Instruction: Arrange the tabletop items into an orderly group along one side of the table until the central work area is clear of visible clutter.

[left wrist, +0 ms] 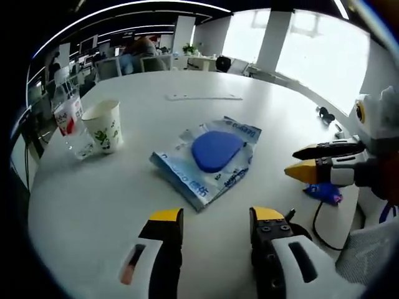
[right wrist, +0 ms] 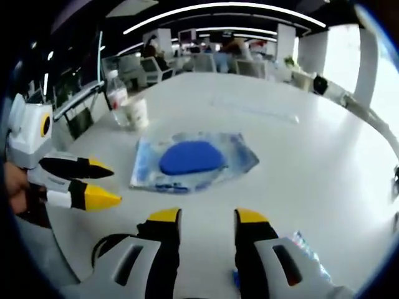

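Observation:
A clear plastic pack holding a blue oval pad (left wrist: 212,156) (right wrist: 190,159) lies flat in the middle of the white round table (left wrist: 124,199) (right wrist: 299,162). A paper cup (left wrist: 105,126) (right wrist: 135,113) and a water bottle (left wrist: 68,118) (right wrist: 116,93) stand together near the table's edge. My left gripper (left wrist: 217,215) (right wrist: 107,184) is open and short of the pack, with nothing between its jaws. My right gripper (right wrist: 207,217) (left wrist: 299,162) is open too, also short of the pack. A small blue wrapper (left wrist: 323,192) (right wrist: 305,249) lies below the right gripper.
A thin pale strip (left wrist: 204,97) (right wrist: 255,109) lies on the far part of the table. A black cable (left wrist: 318,224) (right wrist: 106,246) loops near the grippers. Office desks and chairs stand beyond the table.

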A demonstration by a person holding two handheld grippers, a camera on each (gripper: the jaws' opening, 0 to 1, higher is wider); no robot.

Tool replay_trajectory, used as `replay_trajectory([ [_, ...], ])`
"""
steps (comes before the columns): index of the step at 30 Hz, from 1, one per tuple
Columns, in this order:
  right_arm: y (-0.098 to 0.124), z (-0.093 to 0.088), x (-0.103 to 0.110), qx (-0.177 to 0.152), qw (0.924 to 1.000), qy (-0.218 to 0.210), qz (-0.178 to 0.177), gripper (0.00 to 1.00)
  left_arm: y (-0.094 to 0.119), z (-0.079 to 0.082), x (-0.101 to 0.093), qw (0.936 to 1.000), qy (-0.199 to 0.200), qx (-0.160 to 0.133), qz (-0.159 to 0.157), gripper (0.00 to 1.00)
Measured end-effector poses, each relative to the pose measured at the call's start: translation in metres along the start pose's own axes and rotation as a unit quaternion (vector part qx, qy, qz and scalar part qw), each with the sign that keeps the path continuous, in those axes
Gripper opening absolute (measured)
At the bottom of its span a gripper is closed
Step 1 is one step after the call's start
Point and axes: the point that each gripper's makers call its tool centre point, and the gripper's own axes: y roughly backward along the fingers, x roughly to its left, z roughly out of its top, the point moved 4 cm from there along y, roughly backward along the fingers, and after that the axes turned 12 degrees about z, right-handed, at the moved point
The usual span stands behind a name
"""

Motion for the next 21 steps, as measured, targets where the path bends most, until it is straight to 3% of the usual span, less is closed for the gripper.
replay_trajectory([
  [7,-0.007,0.017,-0.011,-0.007,1.0,0.006,0.001,0.32,-0.008,0.005,0.006,0.9999,0.008,0.001,0.006,0.42],
  [21,-0.023,0.03,-0.028,0.007,0.9999,0.009,0.006,0.32,-0.026,0.013,0.014,0.9995,0.018,0.013,0.023,0.41],
])
